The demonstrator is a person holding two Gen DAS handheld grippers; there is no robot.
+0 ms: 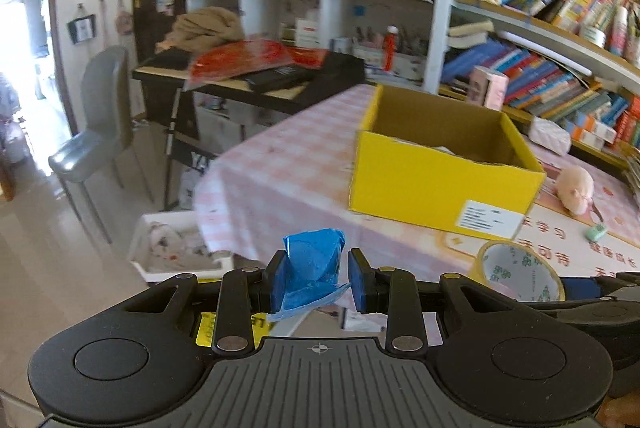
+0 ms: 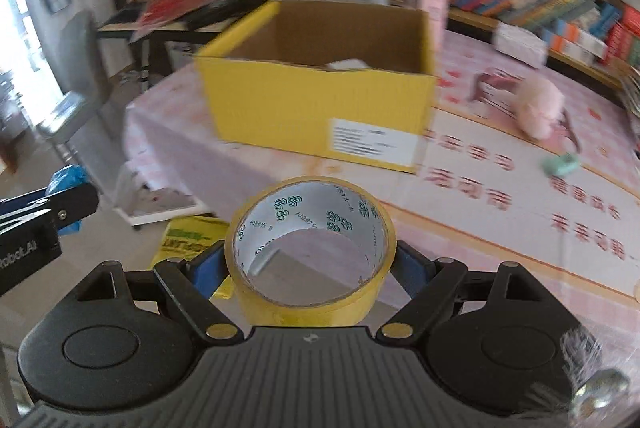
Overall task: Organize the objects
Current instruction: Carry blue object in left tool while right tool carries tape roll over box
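- While my left gripper [image 1: 313, 278] looks out, its fingers are clamped on a crumpled blue wrapper [image 1: 312, 270], held short of the yellow box [image 1: 440, 184] on the worktop [image 1: 280, 168]; a pink plush pig [image 1: 574, 186] and a small green item [image 1: 596, 232] lie unsorted beside the box.
- Seen from my right gripper [image 2: 311, 260], the fingers grip a roll of yellow tape [image 2: 312, 248], also short of the box [image 2: 316, 112], which already holds something pale. I judge two drops are pending, with more pickups after.
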